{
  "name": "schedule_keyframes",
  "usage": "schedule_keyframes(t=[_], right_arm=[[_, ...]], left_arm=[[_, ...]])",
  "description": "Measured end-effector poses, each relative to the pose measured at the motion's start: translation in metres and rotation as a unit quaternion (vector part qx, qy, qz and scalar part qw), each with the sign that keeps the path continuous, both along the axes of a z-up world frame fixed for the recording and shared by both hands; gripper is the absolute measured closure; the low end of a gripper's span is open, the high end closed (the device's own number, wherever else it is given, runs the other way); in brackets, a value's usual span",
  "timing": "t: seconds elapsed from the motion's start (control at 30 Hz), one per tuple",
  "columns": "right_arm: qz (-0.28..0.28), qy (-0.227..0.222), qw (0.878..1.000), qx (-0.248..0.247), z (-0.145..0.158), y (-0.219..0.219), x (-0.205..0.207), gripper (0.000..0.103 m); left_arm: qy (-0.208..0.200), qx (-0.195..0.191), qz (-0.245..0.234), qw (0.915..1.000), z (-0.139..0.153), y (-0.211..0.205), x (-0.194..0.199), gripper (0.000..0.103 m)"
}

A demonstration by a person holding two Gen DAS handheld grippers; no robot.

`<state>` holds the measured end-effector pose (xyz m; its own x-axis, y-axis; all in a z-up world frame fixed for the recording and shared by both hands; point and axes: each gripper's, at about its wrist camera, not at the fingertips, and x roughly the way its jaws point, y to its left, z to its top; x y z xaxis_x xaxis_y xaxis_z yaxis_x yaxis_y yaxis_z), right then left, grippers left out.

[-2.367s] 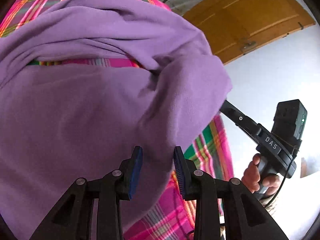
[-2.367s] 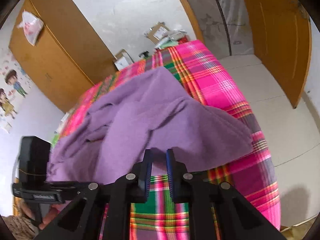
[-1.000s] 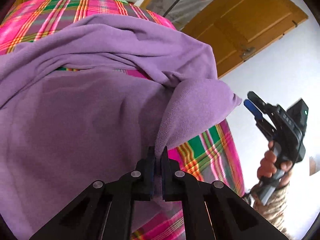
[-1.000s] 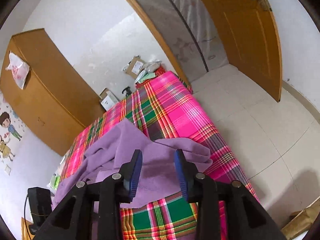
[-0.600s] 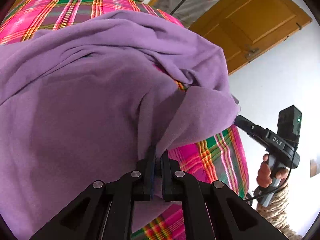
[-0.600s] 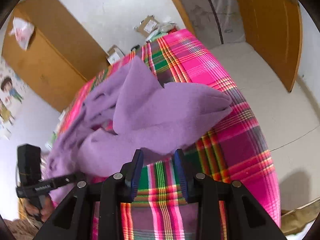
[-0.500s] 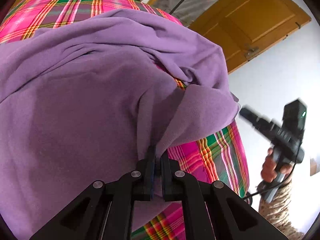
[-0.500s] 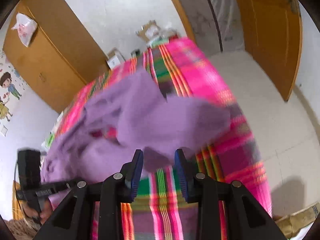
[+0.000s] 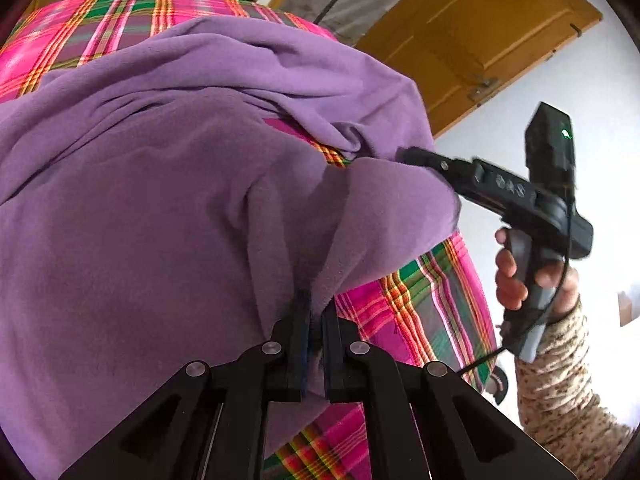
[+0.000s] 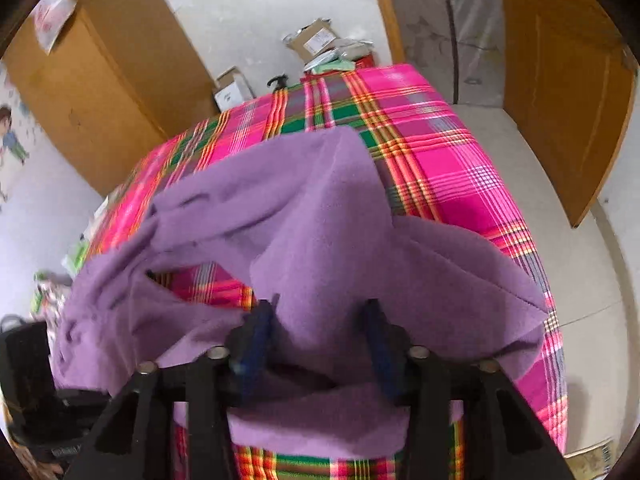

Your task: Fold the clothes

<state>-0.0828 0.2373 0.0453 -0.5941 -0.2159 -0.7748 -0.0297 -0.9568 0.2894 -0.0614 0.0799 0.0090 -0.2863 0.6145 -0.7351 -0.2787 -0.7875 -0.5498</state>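
A purple garment point(image 9: 160, 200) is spread over the plaid bed point(image 10: 440, 152). Its edge is pinched by the left claw point(image 9: 314, 320); the right claw point(image 10: 320, 320) is held wide around a fold at lower centre.

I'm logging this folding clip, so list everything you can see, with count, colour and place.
Purple fleece garment: one, crumpled on the bed.
Plaid bedcover: one, pink and green, under the garment.
Wooden door: one, orange-brown, right.
Wooden wardrobe: one, orange-brown, left.
Cardboard boxes: several, brown and white, beyond the bed.
Left gripper: black, shut on the garment's edge.
Right gripper: black, open, fabric between its fingers.
Hand: one, holding the right gripper's handle.
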Motion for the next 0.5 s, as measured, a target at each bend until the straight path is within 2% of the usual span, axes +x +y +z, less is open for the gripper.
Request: schedule_keyframes(t=[0.03, 0.07, 0.1, 0.27, 0.5], right_arm=[[-0.004, 0.001, 1.0, 0.002, 0.001, 0.002, -0.001, 0.082], [-0.009, 0.003, 1.0, 0.004, 0.002, 0.003, -0.003, 0.094], [-0.013, 0.004, 1.0, 0.007, 0.003, 0.005, -0.004, 0.097], [-0.033, 0.014, 0.999, 0.02, 0.009, 0.011, -0.013, 0.098], [-0.029, 0.052, 0.996, 0.066, 0.032, 0.004, -0.057, 0.098]], left_arm=[[0.003, -0.001, -0.003, 1.0, 0.0, 0.001, 0.0, 0.098], [0.004, -0.001, -0.006, 1.0, 0.0, 0.001, 0.0, 0.098], [0.005, 0.002, -0.01, 0.9999, 0.0, 0.001, 0.0, 0.098], [0.008, 0.008, -0.026, 0.9996, -0.002, 0.003, 0.005, 0.098], [0.005, 0.015, -0.033, 0.9993, -0.004, 0.001, 0.005, 0.098]])
